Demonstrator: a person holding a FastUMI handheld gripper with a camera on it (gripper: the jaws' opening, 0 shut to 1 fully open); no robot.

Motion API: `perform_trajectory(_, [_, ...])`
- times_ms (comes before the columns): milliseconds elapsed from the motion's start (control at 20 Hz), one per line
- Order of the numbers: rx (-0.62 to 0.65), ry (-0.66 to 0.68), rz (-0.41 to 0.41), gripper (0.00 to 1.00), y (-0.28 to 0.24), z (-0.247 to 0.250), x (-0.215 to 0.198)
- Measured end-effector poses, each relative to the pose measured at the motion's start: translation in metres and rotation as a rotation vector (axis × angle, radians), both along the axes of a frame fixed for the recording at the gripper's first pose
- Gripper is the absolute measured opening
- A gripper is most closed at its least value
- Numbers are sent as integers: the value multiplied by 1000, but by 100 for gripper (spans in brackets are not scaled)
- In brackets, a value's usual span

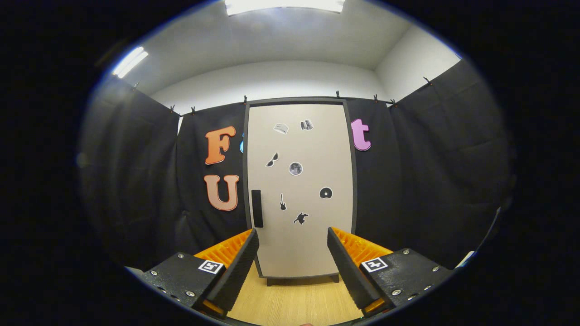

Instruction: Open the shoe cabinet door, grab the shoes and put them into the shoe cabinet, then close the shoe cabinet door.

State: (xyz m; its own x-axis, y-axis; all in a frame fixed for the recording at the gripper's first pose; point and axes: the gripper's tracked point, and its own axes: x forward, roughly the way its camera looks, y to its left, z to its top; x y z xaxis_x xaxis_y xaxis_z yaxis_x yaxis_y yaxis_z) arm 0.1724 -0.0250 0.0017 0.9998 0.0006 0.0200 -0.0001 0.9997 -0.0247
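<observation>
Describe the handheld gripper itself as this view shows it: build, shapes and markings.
The gripper has two long, wedge-shaped fingers with finely ribbed inner faces, standing apart with nothing between them. Each sits on a flat black block fixed with small silver screws. Each block carries a square black-and-white marker tag. No cable, hand or sleeve can be made out.

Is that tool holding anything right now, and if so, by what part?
Nothing is held. The tool has its fingers spread open with only air between them; the shoe cabinet door stands shut beyond them, its handle untouched.
</observation>
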Motion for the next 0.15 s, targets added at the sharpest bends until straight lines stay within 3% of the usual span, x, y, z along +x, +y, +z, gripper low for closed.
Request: perform_trajectory(150, [-5, -4, -2, 95, 0, 1, 0])
